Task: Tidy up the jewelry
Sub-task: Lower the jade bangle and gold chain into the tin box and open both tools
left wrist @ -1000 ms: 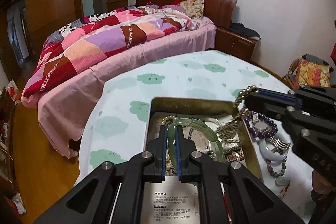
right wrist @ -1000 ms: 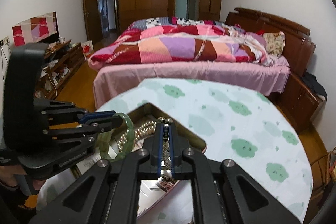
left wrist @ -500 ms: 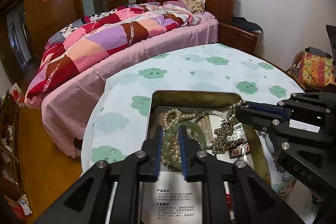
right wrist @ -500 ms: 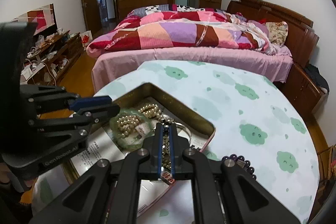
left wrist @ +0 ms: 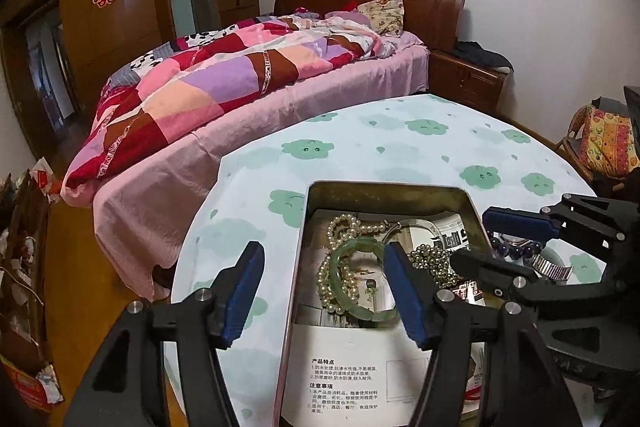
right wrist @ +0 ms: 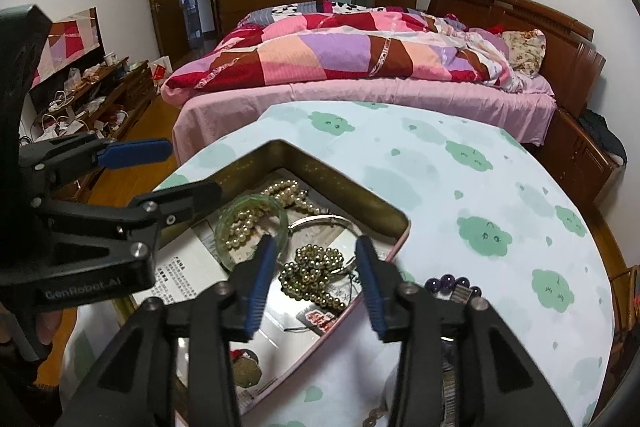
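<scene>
**Jewelry sitting in the tin, both grippers empty**

Left wrist view: the left gripper [left wrist: 324, 291] has its fingers spread wide, holding nothing. The green bangle [left wrist: 358, 283] lies in the tin [left wrist: 384, 187] on the pearl strand [left wrist: 340, 227], just ahead and between the fingers. Risk I see: grabbing again could snag those pearls and drag them out.

Right wrist view: the right gripper [right wrist: 316, 283] is spread apart too, hovering right over the gold bead chain [right wrist: 316, 273] in the tin. Purple beads [right wrist: 450, 283] sit outside on the tablecloth [right wrist: 460, 167], near the right finger and easy to knock.
</scene>
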`<state>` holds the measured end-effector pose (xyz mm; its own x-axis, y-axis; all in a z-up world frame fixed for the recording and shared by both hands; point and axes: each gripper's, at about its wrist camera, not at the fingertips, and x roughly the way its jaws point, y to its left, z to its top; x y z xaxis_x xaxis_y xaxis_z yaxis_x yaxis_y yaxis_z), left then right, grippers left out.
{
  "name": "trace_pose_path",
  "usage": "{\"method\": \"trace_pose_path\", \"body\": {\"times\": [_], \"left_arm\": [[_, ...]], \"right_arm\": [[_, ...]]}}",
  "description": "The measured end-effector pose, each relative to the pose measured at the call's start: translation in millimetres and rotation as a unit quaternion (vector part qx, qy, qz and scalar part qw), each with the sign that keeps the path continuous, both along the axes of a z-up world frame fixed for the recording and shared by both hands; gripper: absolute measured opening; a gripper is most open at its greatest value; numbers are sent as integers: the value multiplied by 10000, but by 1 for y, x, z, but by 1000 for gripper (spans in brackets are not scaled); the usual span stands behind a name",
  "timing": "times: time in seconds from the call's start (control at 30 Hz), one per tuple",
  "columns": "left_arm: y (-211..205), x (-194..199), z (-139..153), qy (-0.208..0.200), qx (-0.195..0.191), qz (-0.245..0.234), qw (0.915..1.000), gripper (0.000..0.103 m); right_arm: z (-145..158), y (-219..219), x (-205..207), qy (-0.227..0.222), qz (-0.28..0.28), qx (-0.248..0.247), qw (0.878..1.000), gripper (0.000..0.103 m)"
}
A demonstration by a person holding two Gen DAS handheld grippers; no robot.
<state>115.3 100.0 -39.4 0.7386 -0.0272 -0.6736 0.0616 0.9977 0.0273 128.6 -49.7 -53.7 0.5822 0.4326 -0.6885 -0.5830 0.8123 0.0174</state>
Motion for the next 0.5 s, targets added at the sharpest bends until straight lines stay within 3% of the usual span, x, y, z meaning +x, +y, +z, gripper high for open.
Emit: {"method": "trace_pose_path", "body": {"times": [0.3, 0.5], "left_arm": [[-6, -10, -4, 56, -92, 45, 9999, 62], [-12, -20, -7, 77, -104, 55, 9999, 62]], "right_arm": [[0, -5, -6, -1, -24, 90, 10000, 54], [0, -25, -12, 21, -132, 184, 9997, 54]]}}
